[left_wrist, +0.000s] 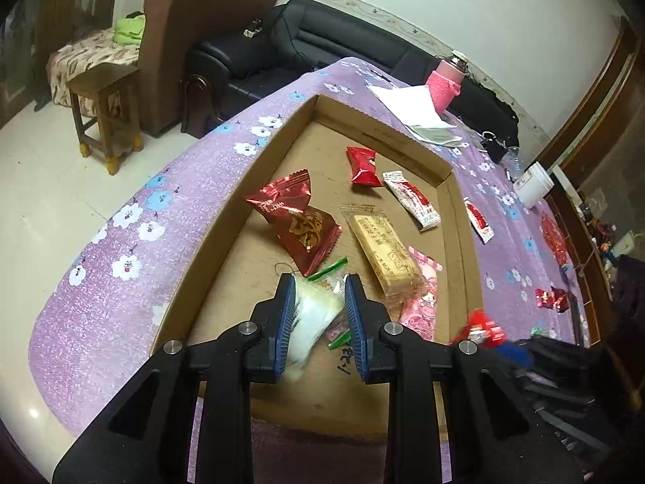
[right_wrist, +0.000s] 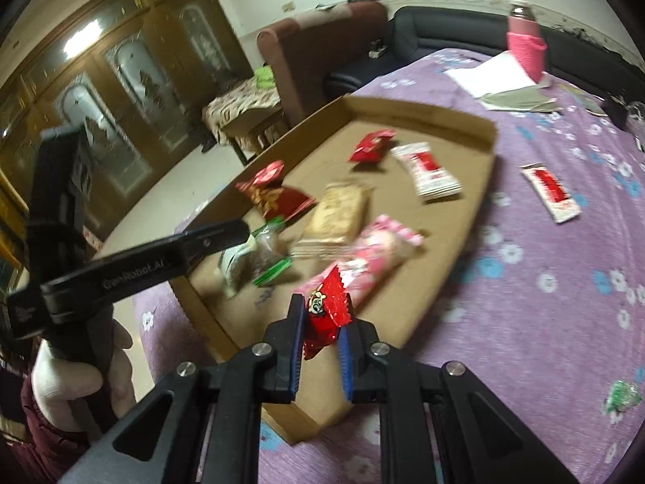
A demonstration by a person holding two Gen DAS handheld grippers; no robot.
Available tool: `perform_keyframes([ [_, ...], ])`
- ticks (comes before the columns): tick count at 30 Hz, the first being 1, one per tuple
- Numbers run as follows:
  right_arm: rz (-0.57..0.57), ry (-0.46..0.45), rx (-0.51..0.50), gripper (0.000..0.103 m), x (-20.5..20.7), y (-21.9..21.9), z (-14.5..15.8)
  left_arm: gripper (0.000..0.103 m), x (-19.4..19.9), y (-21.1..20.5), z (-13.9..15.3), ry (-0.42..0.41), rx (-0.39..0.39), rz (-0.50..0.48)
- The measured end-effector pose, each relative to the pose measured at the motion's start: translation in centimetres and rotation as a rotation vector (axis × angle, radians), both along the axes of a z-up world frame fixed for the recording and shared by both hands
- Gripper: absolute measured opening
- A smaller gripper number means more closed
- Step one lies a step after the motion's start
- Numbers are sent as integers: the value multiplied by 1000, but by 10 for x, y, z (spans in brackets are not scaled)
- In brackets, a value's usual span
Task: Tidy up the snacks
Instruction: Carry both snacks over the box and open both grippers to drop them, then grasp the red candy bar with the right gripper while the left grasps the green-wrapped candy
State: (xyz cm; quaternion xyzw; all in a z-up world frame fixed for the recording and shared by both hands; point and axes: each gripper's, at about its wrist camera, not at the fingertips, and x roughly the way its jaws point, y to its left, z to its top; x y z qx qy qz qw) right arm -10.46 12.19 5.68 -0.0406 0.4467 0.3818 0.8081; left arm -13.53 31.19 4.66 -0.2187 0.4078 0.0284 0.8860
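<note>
1. Left gripper [left_wrist: 319,282]: nearest item in the left wrist view. Its blue pads pinch a clear packet with green ends [left_wrist: 318,314], held over the near end of the cardboard tray [left_wrist: 258,161]. In the right wrist view the same gripper [right_wrist: 246,230] reaches in from the left, gripped by a gloved hand [right_wrist: 76,379].
2. Right gripper [right_wrist: 322,306]: pads pressed onto a small red foil snack [right_wrist: 328,308], held over the tray's near right edge.
3. Cardboard tray: shallow, open-topped, lying on a purple flowered cloth [left_wrist: 121,282] that covers the table.
4. Pink printed packet [left_wrist: 423,302]: inside the tray, near right, partly under the tan bar.
5. Tan bar in clear wrap [left_wrist: 383,250]: inside the tray, centre, lying lengthwise.
6. Dark red foil pouch [left_wrist: 294,222]: inside the tray, left of the tan bar, tilted up on one edge.
7. White-and-red sachet [left_wrist: 411,199]: inside the tray, towards the far right.
8. Bright red pillow pack [left_wrist: 365,165]: inside the tray, farthest of the contents, just left of the sachet.
9. Second white-and-red sachet [left_wrist: 477,218]: outside the tray, on the cloth just beyond its right wall.
10. Loose red wrappers [left_wrist: 552,298]: on the cloth, well to the right.
11. Green wrapper [right_wrist: 621,397]: on the cloth, near right in the right wrist view.
12. White tub [left_wrist: 534,185]: on the cloth, far right.
13. White papers [left_wrist: 411,101] and pink-sleeved bottle [left_wrist: 445,80]: far end of the table.
14. Black sofa [left_wrist: 322,36] and brown armchair [left_wrist: 181,20]: beyond the table.
</note>
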Motion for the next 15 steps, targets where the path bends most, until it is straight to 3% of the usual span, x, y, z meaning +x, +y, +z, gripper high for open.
perform_keyframes([
  [3,9,-24,-31,20,-4,9,-5,24,-3,2,4,-10,-8,-1],
  [8,1,-81,-41,41,-10,6,2,24,-10,5,16,-45,-16,9],
  [15,-77,-91,-4,45,-5,-28,13,24,-12,-10,29,-71,-25,-27],
])
